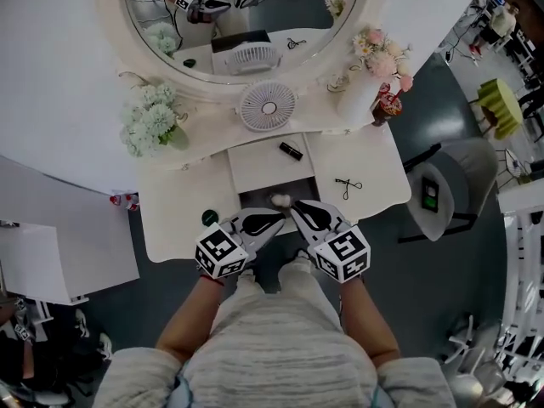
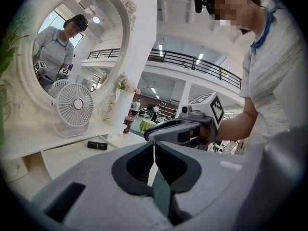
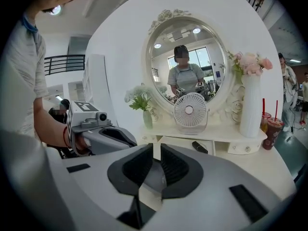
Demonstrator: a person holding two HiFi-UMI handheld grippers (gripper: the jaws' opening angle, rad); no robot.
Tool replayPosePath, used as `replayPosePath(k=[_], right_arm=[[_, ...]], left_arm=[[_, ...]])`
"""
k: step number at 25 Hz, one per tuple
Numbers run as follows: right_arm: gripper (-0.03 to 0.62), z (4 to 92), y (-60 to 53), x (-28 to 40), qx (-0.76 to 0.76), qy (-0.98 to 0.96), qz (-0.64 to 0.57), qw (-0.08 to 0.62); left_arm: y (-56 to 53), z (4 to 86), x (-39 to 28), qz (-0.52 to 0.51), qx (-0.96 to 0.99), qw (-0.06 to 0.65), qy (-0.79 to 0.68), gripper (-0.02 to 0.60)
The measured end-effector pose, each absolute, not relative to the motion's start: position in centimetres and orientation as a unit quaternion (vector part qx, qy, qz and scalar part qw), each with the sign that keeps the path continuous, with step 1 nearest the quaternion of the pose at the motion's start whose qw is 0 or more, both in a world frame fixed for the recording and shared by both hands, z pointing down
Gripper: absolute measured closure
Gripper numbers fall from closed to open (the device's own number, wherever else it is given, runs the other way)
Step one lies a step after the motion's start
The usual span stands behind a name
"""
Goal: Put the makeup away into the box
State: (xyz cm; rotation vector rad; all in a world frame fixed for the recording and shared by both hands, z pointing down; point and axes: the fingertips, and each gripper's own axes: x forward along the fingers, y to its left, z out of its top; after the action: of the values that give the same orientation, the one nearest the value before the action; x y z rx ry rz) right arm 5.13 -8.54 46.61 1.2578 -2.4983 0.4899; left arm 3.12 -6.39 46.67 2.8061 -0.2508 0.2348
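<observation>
- The white bench [image 1: 365, 164], backed by a round mirror and a small fan [image 1: 268, 106], has the makeup scattered loose across its top. None of it has been picked up.
- A dark open compartment [image 1: 255, 199] is set into the middle of the bench front. It is probably the box meant to take the makeup, which would explain why both tools are aimed at it.
- The left gripper [image 1: 276, 222] and right gripper [image 1: 297, 206] are held low at the bench's near edge. They angle inward, tips close together and tilted slightly down, on bare forearms reaching out from the person's body. This looks like a ready stance. Both sets of jaws are pressed together and carry nothing.
- An eyelash curler [image 1: 348, 186] lies on the bench well to the right of the compartment.
- A black tube [image 1: 291, 150] rests on the panel behind the compartment.
- A pale puff [image 1: 280, 200] sits at the compartment, just ahead of the tips.
- A small green disc [image 1: 209, 218] lies near the left gripper.
</observation>
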Motion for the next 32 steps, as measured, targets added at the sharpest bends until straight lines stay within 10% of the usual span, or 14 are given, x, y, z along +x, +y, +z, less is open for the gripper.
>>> replayPosePath(k=[32], right_arm=[[0.476,55.1,-20.8,8.8,0.428,-0.847,0.133,0.286]], left_arm=[[-8.7,51.7,5.9,0.11,0.967,0.191,-0.124,0.565]])
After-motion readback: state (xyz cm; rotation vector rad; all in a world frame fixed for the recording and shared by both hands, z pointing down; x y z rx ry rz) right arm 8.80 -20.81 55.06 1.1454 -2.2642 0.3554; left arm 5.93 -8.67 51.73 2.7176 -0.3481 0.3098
